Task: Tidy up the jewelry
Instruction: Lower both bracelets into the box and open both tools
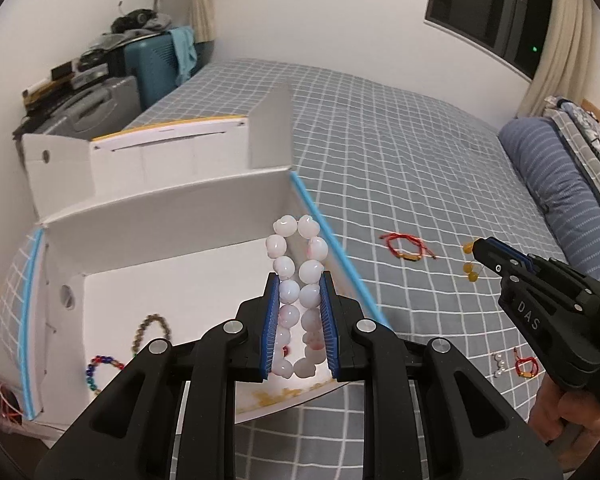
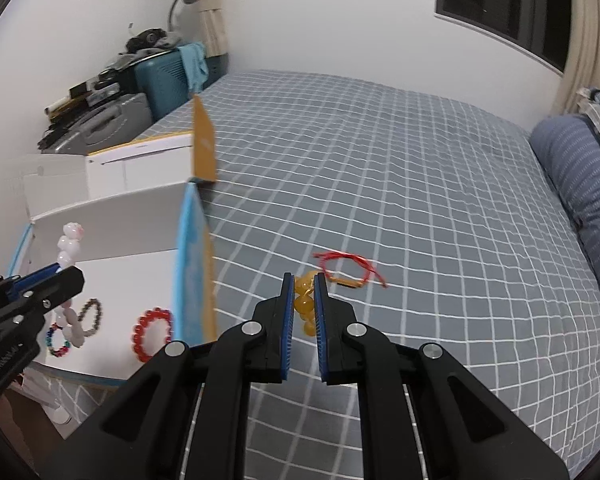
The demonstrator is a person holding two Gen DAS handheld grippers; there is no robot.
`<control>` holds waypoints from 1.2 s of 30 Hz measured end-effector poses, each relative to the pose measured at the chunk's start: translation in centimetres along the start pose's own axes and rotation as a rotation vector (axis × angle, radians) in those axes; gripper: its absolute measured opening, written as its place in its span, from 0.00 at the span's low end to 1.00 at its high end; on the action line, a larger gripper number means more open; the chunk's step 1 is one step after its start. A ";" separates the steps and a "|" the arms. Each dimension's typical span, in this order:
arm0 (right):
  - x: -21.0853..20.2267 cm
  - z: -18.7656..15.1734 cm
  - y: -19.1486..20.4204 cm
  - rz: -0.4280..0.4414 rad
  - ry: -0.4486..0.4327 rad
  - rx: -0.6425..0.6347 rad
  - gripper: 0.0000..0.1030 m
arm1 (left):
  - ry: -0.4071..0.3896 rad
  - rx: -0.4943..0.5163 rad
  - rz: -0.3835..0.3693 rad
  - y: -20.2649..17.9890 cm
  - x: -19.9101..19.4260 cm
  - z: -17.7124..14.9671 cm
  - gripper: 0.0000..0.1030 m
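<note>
Bed (image 1: 400, 128), checked cover: one.
White box (image 1: 172, 208): one, open; three bracelets inside.
Left tongs (image 1: 300, 292): nipped on white bead bracelet (image 1: 296, 256), over the box.
Right tongs (image 2: 302, 292): clamped on amber beads (image 2: 305, 304); may slip.
Red cord bracelets (image 1: 406, 246): two, loose on bed.

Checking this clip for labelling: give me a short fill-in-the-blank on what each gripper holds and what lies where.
1. The left gripper is shut on a bracelet of ____ beads.
2. The right gripper is shut on a piece with ____ beads.
3. The red bead bracelet lies inside the white ____.
4. The red string bracelet lies on the checked ____.

Missing words: white; yellow; box; bedspread
</note>
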State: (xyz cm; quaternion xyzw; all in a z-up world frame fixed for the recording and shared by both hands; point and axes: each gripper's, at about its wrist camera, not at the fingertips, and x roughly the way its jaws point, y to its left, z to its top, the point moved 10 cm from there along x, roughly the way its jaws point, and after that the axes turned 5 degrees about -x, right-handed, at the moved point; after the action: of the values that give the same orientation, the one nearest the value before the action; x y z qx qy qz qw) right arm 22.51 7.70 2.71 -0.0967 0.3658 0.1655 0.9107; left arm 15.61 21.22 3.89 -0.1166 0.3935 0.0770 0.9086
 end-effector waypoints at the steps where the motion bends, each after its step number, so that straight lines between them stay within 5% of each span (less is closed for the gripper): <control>1: -0.1 0.2 0.8 0.009 -0.002 -0.007 0.09 | -0.002 -0.007 0.007 0.6 -0.2 0.0 0.19; 19: 1.7 1.5 13.8 0.131 -0.006 -0.128 0.09 | -0.004 -0.121 0.149 11.8 -1.1 -1.0 0.19; 36: 7.7 -1.3 18.4 0.164 0.124 -0.178 0.09 | 0.099 -0.182 0.196 16.6 2.9 -3.7 0.19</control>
State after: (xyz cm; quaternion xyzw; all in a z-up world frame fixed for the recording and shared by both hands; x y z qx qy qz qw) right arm 20.10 26.14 -4.61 -0.1570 0.4121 0.2647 0.8576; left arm 11.20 36.32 -3.19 -0.1632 0.4386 0.1949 0.8620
